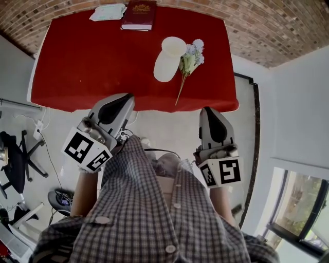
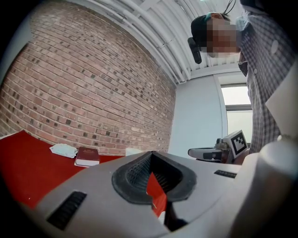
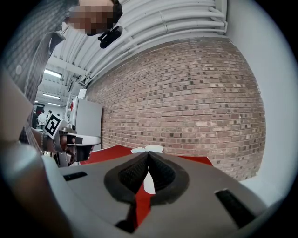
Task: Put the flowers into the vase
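On the red table point(image 1: 82, 61) a white vase point(image 1: 168, 59) lies towards the right side. The flowers point(image 1: 191, 59), pale blooms on a long stem, lie on the cloth just right of it, the stem reaching the front edge. Both grippers are held short of the table's front edge. My left gripper point(image 1: 127, 96) is shut and empty, left of the vase. My right gripper point(image 1: 207, 110) is shut and empty, below the flowers. In the right gripper view the vase point(image 3: 149, 183) shows through the gap behind the closed jaws. The left gripper view shows the vase's top point(image 2: 132, 151) beyond its jaws.
A dark red book point(image 1: 139, 14) and a white crumpled sheet point(image 1: 108, 12) lie at the table's far edge, against a brick wall point(image 1: 288, 25). A black office chair point(image 1: 15, 159) stands on the floor at left. A window point(image 1: 303, 215) is at lower right.
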Demonstrator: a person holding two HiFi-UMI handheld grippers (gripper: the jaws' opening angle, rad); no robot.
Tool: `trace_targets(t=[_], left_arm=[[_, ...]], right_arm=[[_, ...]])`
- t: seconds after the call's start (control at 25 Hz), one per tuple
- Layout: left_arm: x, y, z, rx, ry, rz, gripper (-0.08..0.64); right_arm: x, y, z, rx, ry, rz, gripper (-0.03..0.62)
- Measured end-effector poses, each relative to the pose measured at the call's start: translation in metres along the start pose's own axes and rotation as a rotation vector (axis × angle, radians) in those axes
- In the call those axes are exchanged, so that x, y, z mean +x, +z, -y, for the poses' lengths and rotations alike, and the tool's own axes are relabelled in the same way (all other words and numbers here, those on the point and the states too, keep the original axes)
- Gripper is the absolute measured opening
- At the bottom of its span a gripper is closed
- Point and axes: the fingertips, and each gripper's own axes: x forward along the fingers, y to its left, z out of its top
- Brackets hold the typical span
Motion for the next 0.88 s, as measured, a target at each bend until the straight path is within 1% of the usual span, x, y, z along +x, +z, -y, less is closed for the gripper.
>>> trace_targets(t=[0.44, 0.68, 0.88], left_arm=[[-0.001, -0.001, -0.02, -0.021, -0.005, 0.008, 0.007], [0.005, -0.003, -0.023, -0.03, -0.012, 0.002, 0.007], [0.012, -0.004, -0.027, -0.025, -0.002, 0.0, 0.008]], right_arm=[[0.014, 0.0, -0.006, -0.016, -0.023, -0.017, 0.006], [0.013, -0.012, 0.002, -0.01, -0.047, -0.081, 0.006], [0.022, -0.009, 0.007, -0.012, -0.034, -0.058, 0.006]])
